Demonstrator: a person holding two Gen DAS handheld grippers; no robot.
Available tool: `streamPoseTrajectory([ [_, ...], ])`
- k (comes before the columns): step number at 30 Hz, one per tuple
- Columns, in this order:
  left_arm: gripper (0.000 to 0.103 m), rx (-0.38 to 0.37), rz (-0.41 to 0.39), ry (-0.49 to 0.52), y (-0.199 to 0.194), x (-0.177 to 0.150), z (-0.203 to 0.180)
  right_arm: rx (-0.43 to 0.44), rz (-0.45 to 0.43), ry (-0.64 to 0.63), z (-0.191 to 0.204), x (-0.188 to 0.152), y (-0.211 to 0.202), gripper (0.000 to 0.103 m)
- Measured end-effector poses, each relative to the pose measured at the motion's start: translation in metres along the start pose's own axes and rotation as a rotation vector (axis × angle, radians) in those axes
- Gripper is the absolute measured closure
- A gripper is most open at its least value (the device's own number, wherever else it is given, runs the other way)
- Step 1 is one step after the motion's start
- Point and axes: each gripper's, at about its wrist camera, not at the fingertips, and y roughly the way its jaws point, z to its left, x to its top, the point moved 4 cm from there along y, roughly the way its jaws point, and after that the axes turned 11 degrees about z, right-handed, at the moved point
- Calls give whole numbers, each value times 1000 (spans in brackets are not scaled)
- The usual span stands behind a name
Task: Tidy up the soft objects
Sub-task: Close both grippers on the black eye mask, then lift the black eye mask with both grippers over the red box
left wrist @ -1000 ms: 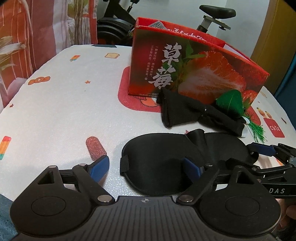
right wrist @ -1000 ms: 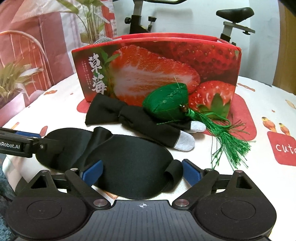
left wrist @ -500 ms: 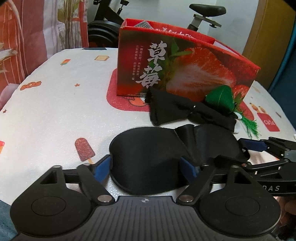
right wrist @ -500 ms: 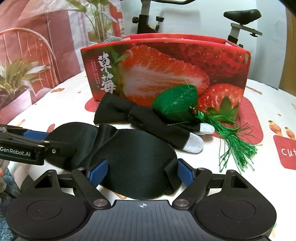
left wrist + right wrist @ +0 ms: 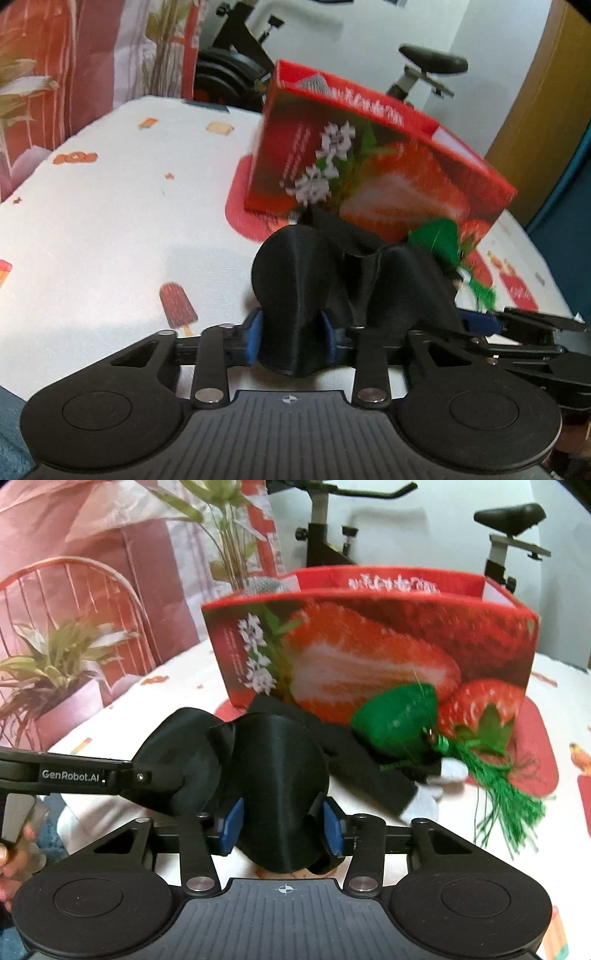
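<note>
A black sleep mask is bunched up between both grippers, its two lobes folded upward. My left gripper is closing, its blue pads pressing on the mask's left lobe. My right gripper is closing too, its pads squeezing the right lobe. Behind the mask stands the red strawberry box, open at the top. A black glove with white fingertips and a green stuffed pouch with a tassel lie in front of the box.
The table wears a white cloth with popsicle prints. An exercise bike stands behind the table, and potted plants stand at the left. A person's hand holds the left gripper's handle.
Both grippers have closed from wide open onto the mask's two ends. The mask, flat on the table before, is now pinched and buckled upward.
</note>
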Motion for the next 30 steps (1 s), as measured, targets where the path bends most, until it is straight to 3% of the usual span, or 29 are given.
streamPoseTrajectory([
  [8,77,-33,-98,26,-20,8,-9,31,-85,45,-7,14,-21,71],
  [17,77,-48,-243,45,-49,33,-22,19,-207,-36,1,48,-51,74],
  [25,77,-63,-358,105,-76,85,-40,29,-277,-73,-3,107,-79,75],
  [30,77,-90,-373,151,-74,131,-53,25,-282,-70,-23,153,-90,75],
])
